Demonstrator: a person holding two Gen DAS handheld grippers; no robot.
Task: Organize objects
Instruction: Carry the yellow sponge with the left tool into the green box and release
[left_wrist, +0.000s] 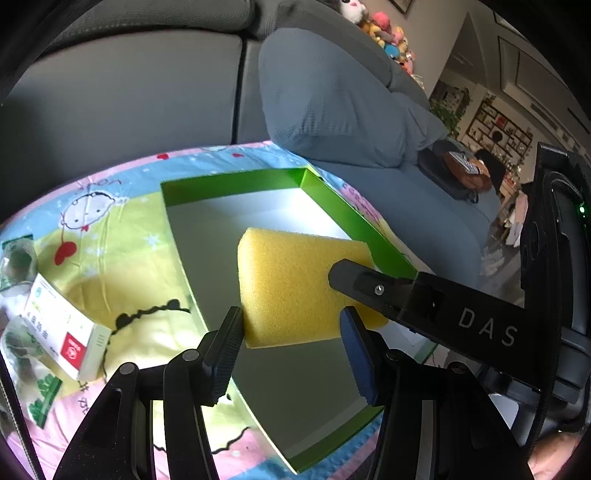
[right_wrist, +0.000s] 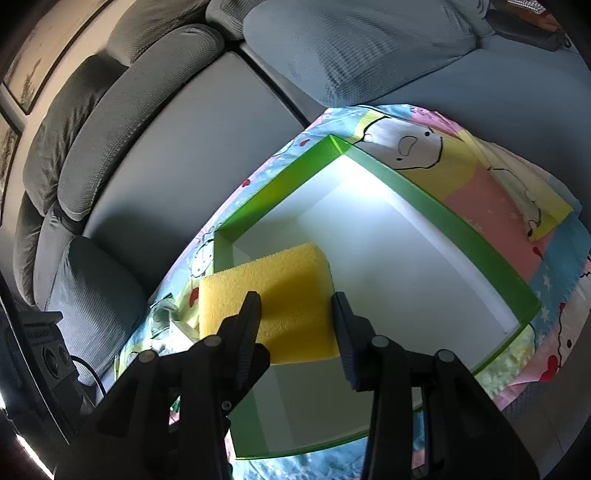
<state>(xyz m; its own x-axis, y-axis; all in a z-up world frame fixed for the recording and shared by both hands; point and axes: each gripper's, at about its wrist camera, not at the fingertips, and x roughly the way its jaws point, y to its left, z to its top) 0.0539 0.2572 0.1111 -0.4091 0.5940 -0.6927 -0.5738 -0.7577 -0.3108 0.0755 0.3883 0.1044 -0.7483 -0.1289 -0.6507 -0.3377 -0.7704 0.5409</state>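
Yellow foam is what I have in both views: the sponge (left_wrist: 295, 284) hangs over the white floor of the green-walled box (left_wrist: 354, 214), held up off it. My right gripper (right_wrist: 297, 321) has it; the two fingers (right_wrist: 248, 325) press on opposite faces of the block, one on each side, and the foam runs out ahead of the tips toward the box's left wall. From the left wrist camera I see that same right gripper (left_wrist: 354, 280) reaching in from the right, its dark finger lying across the sponge's near face. My left gripper (left_wrist: 291, 330) sits just below the sponge with its fingers (left_wrist: 225, 354) spread; the left pad touches or nearly touches the sponge's lower left corner, the blue-padded one stands just under its bottom edge, and I cannot tell whether either bears on it. The box rests on a cartoon-print blanket (left_wrist: 110, 229). Near the blanket's left edge lie a small white carton (left_wrist: 70, 332) and some green-printed packets (left_wrist: 18, 258). Grey sofa cushions (left_wrist: 129, 85) rise beyond.
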